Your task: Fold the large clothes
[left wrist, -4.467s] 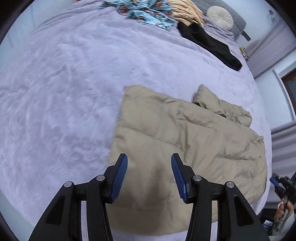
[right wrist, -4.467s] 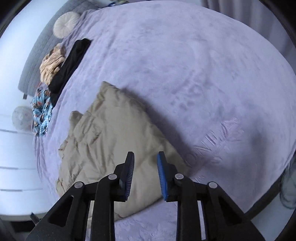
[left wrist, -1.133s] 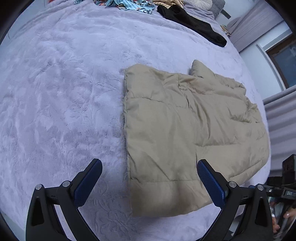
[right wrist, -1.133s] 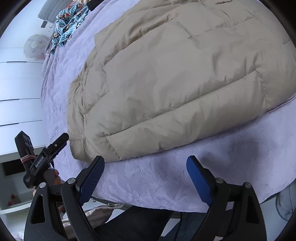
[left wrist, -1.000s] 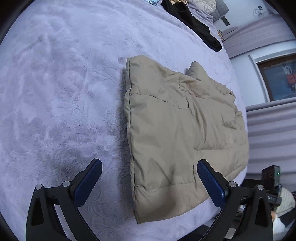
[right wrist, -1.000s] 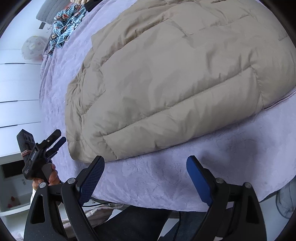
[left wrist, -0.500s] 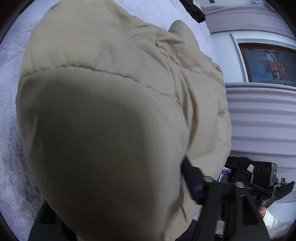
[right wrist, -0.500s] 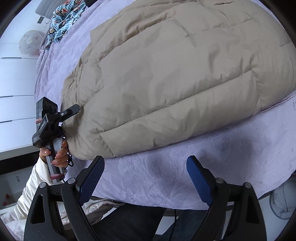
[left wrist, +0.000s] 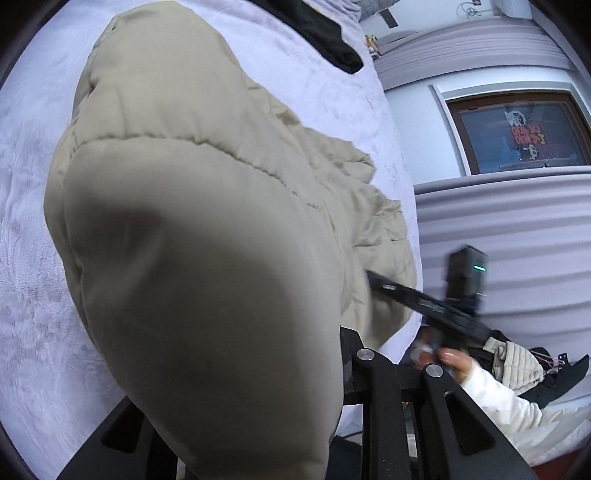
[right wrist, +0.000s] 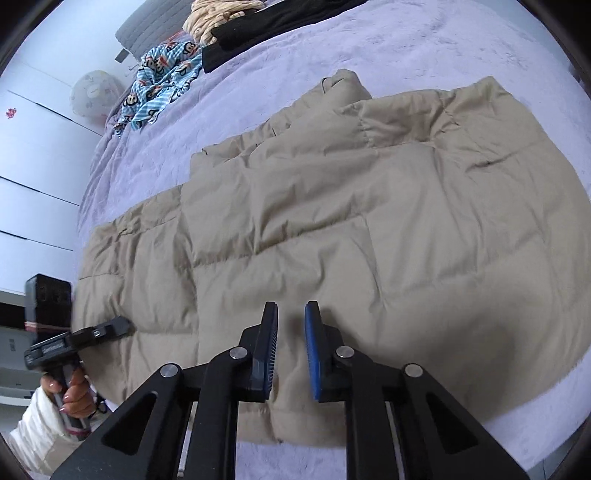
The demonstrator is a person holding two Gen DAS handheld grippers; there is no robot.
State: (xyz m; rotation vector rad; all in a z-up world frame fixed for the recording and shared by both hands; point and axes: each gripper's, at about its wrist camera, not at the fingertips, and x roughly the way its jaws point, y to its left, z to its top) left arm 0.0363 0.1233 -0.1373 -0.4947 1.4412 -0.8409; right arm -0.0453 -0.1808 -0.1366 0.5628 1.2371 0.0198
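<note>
two tools [right wrist: 290, 347] [left wrist: 258, 369], each pinching one beige puffer coat [right wrist: 369, 206]

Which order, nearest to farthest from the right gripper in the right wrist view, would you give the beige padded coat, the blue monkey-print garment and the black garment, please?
From the right gripper:
1. Beige padded coat, directly at the jaws.
2. Blue monkey-print garment, far upper left on the bed.
3. Black garment, just beyond it, near the top.

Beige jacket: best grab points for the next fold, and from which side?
Grip the jacket by its near hem corners, coming from the bed's near edge. The hem lies straight and flat there. Puffy panels need a deep bite. Both tools appear to already pinch that hem.
</note>
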